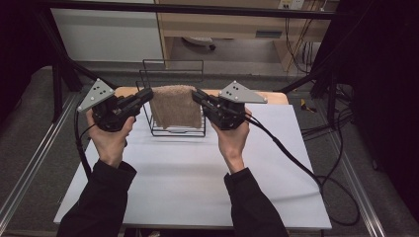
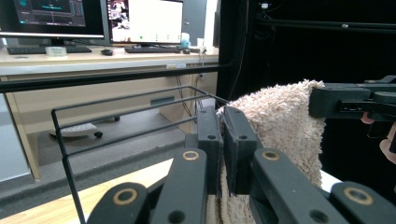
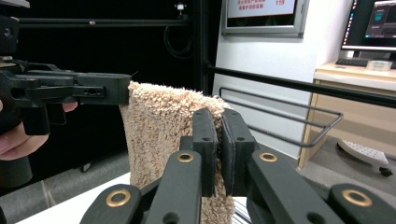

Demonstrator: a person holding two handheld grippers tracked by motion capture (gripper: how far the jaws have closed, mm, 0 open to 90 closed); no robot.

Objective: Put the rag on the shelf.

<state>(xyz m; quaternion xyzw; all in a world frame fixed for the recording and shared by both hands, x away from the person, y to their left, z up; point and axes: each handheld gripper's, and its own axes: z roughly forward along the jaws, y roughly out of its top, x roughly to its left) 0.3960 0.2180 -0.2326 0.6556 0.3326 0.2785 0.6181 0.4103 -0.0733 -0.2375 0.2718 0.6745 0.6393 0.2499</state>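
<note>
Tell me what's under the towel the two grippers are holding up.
Under the towel sits a black wire rack on the white table. Whatever lies on the rack's base behind the hanging cloth is covered.

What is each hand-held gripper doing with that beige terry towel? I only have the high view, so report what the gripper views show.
Observer: The left hand-held gripper is shut on the beige terry towel; its jaws pinch the towel's top corner.
Operator: Now the right one.
Observer: The right hand-held gripper is shut on the towel's other top corner, with fabric hanging below its jaws.
Operator: Check the black wire rack.
Observer: From the left gripper view, the black wire rack has top bars beside the towel, and the towel's top edge is held level with them.
</note>
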